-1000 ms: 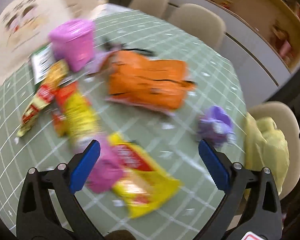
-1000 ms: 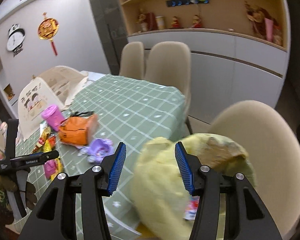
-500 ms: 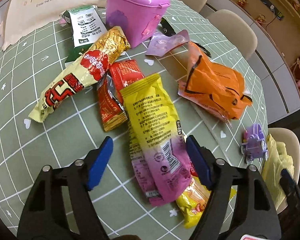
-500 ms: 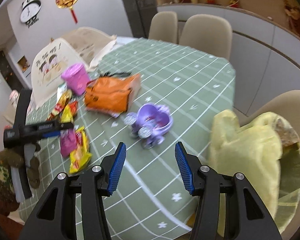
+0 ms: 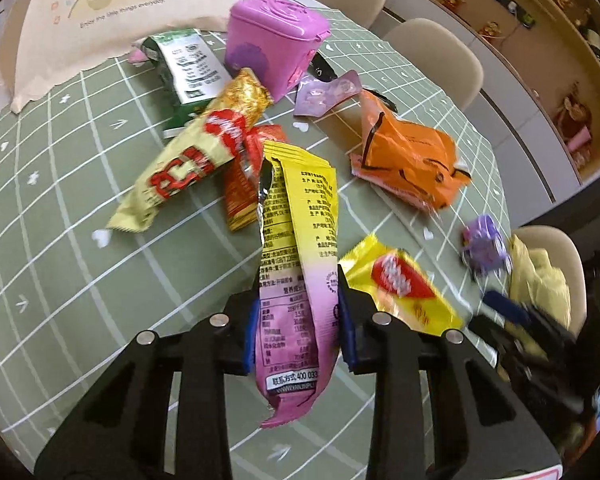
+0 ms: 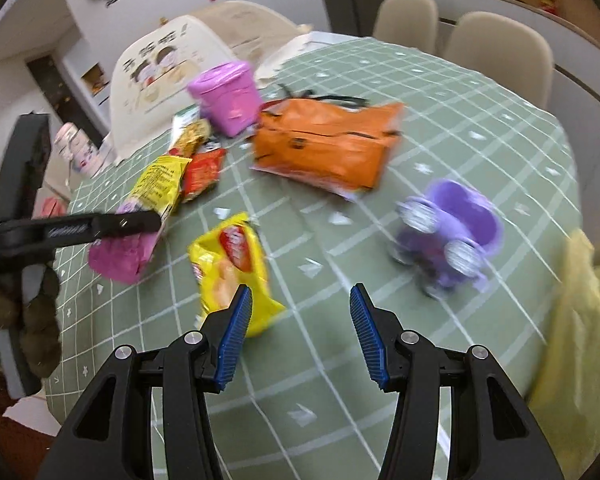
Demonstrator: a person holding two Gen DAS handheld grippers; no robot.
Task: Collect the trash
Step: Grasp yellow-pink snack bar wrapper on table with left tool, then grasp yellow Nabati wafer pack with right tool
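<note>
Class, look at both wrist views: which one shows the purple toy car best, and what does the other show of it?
The right wrist view shows the purple toy car best: large, close, wheels visible, though motion-blurred. In the left wrist view the car is small and blurred near the tablecloth's far edge, beside the yellow bag.

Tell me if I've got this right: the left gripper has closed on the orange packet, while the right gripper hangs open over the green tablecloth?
Not quite. The left gripper has just been closing on the yellow and pink wrapper, not the orange packet, which lies untouched further back, as the left wrist view shows. The right gripper does hang open over the green tablecloth.
</note>
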